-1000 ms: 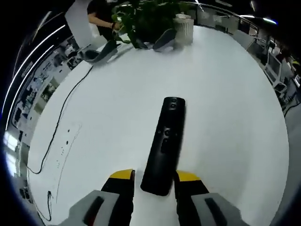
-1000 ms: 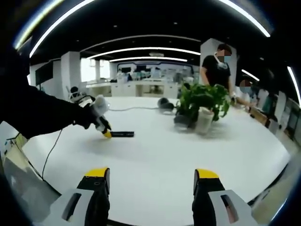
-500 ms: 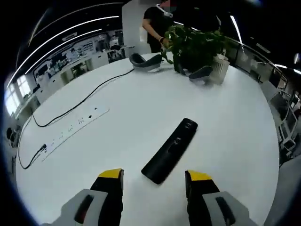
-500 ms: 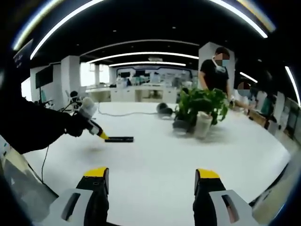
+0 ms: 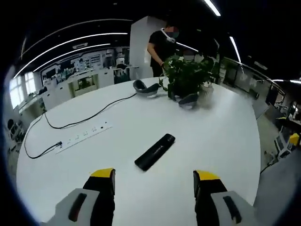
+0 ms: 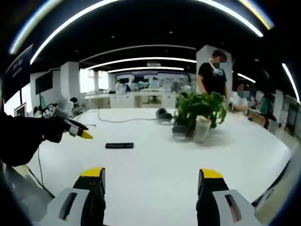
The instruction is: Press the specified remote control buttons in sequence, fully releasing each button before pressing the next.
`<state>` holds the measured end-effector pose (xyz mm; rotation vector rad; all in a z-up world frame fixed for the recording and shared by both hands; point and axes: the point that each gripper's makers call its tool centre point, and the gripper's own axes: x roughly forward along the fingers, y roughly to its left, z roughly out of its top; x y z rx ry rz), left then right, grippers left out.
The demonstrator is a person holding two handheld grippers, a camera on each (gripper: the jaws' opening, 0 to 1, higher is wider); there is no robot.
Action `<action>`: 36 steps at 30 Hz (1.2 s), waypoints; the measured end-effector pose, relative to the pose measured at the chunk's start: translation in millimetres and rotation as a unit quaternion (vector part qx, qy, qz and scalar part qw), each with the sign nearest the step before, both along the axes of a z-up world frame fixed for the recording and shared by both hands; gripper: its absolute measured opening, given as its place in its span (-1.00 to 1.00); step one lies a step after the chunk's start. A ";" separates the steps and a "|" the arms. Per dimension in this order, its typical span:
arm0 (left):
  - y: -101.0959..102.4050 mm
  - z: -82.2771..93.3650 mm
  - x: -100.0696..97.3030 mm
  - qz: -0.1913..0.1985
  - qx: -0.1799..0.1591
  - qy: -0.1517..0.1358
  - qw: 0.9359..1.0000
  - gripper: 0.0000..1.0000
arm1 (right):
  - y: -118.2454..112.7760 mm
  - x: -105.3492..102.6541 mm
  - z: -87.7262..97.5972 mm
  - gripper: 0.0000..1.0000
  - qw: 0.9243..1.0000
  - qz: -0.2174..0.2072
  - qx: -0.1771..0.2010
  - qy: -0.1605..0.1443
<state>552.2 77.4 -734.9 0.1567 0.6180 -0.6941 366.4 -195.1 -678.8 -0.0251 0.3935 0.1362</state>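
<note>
Remote control [image 5: 154, 151] lies flat on bench [image 5: 225, 136], near the potted plant [image 5: 188, 77]. Left gripper [image 5: 155, 181] and right gripper [image 6: 146, 179] hover clear, jaws released, empty. Press progress can't be judged.

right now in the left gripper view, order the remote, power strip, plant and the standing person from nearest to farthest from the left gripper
1. remote: on the table just ahead of the left gripper, between its open jaws' lines.
2. power strip: farther out, to the left.
3. plant: at the table's far side, right of centre.
4. person: standing beyond the table, behind the plant.
</note>
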 end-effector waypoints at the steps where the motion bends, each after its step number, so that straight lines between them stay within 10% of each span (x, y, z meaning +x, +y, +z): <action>1: -0.2 4.0 -4.5 -0.001 -0.003 -0.007 1.000 0.64 | 0.0 -0.1 0.1 0.60 1.000 0.000 0.000 0.000; 14: 16.3 67.0 -58.1 0.041 -0.051 -0.078 0.995 0.82 | -0.6 0.0 4.4 0.71 1.000 -0.003 0.003 -0.013; 36: 79.5 93.1 -157.5 0.203 -0.092 -0.129 0.966 1.00 | -2.0 1.4 10.7 0.98 0.999 -0.009 0.008 -0.031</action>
